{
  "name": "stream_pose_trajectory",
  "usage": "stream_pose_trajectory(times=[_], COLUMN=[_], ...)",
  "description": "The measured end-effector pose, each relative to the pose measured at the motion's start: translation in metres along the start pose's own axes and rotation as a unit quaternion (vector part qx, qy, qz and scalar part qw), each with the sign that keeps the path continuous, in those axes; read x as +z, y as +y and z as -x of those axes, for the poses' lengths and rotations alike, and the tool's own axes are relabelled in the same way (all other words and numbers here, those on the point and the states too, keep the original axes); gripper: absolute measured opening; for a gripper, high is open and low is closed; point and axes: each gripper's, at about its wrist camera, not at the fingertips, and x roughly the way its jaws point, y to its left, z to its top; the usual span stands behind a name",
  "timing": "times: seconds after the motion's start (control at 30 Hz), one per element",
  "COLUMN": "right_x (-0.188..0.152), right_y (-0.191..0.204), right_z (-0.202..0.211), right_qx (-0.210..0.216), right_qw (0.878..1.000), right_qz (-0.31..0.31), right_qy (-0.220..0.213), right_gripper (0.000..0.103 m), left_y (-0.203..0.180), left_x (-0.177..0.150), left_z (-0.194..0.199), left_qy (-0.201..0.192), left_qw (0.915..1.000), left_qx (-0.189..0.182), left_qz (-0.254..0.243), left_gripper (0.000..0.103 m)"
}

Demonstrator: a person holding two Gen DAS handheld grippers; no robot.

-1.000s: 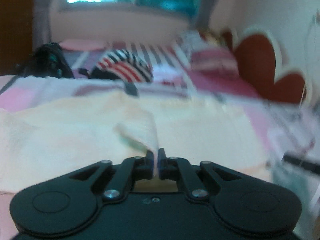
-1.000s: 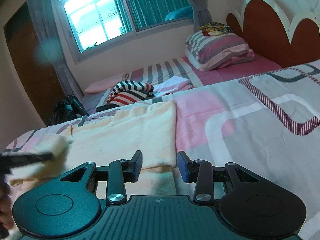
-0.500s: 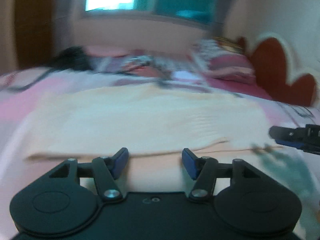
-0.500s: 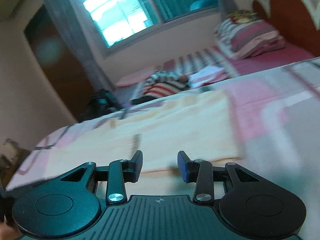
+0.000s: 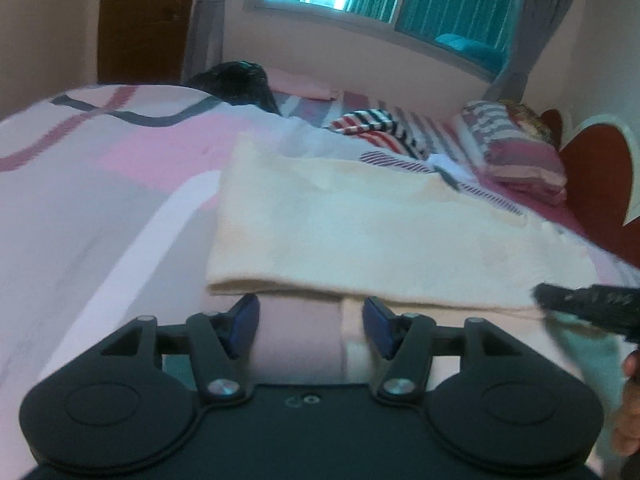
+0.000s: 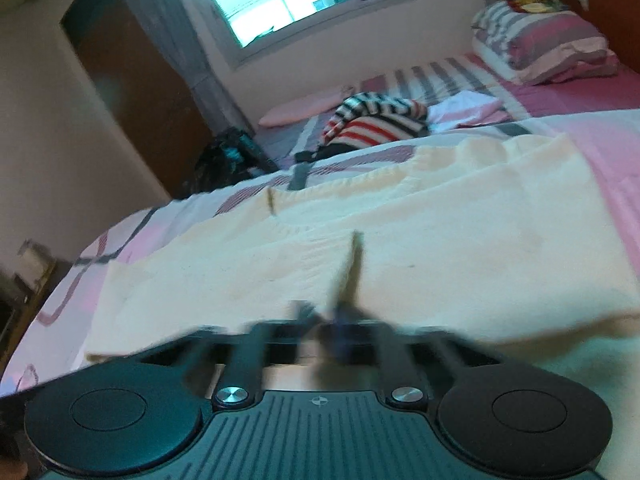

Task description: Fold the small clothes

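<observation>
Lying flat across the pink, grey and white patterned bedspread (image 5: 100,184), the folded cream terry-cloth garment (image 5: 360,232) has its near edge just ahead of both my tools. My left gripper (image 5: 310,324) is opening, its blue pads wide apart over the bedspread at the cloth's near left corner, with nothing pinched between them. My right gripper (image 6: 326,320) is blurred, but its jaws have come together at the garment's near edge, and a thin raised pleat of cream cloth stands just beyond the tips; I cannot tell for sure whether fabric is clamped. Far off lie a red, white and black striped garment (image 6: 376,124) and a striped pillow (image 6: 544,48).
</observation>
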Motion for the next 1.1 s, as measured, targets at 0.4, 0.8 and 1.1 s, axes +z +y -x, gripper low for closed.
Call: stream_pose_trajectory(times=[0.4, 0.8, 1.1], right_x=[0.037, 0.04, 0.041], right_y=[-0.012, -0.021, -0.042], right_z=[0.059, 0.079, 0.093], right_qx=[-0.03, -0.028, -0.049], right_qw=[0.993, 0.993, 0.992], right_qz=[0.036, 0.039, 0.026], right_qy=[-0.105, -0.107, -0.113], right_gripper=[0.004, 0.004, 0.004], left_y=[-0.005, -0.019, -0.021], left_x=[0.003, 0.004, 0.003], left_z=[-0.009, -0.009, -0.013], left_qy=[-0.008, -0.006, 0.004], left_qw=[0.9999, 0.999, 0.998], left_qx=[0.006, 0.024, 0.032], left_qz=[-0.005, -0.038, -0.054], left_gripper=[0.061, 0.058, 0.058])
